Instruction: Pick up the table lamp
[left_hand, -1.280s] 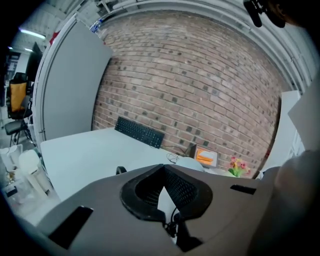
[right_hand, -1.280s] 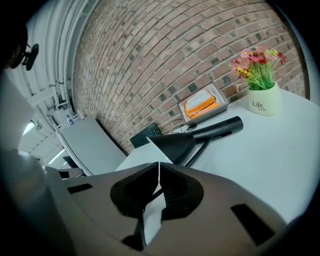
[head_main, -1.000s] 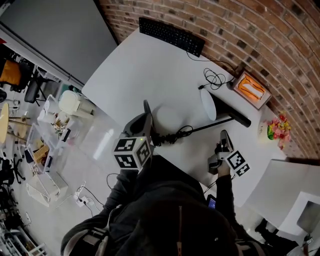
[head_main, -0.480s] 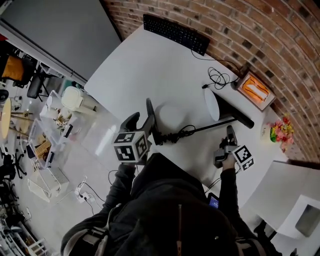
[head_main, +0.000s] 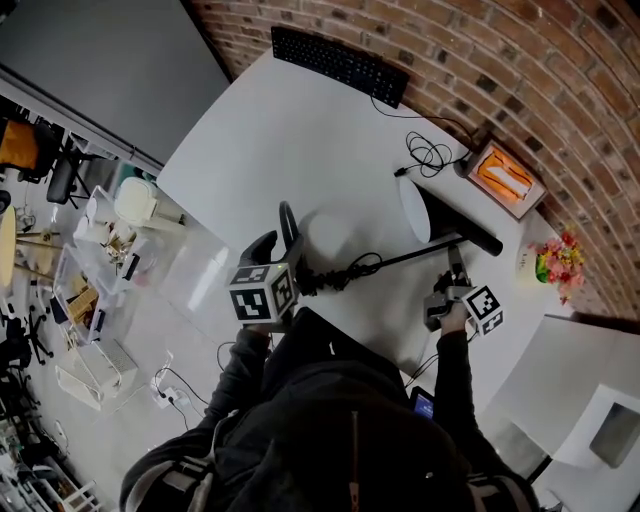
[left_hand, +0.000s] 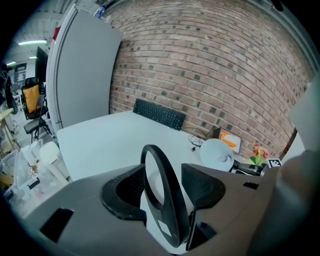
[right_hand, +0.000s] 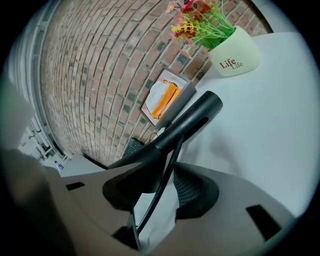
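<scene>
On white table (head_main: 280, 130) — black lamp (head_main: 466, 222)

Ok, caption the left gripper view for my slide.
Left gripper, jaws just opening, straddles the table lamp's black oval ring.

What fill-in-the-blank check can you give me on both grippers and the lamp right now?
1. The left gripper's open fingers straddle the table lamp's black ____.
2. With the right gripper's fingers open around the lamp's thin rod, ____ grippers are open.
3. The keyboard lies beside the ____ wall.
4. The flowerpot's print reads ____.
Missing words: ring; both; brick; Life.
Both grippers' fingers have just been opening.
</scene>
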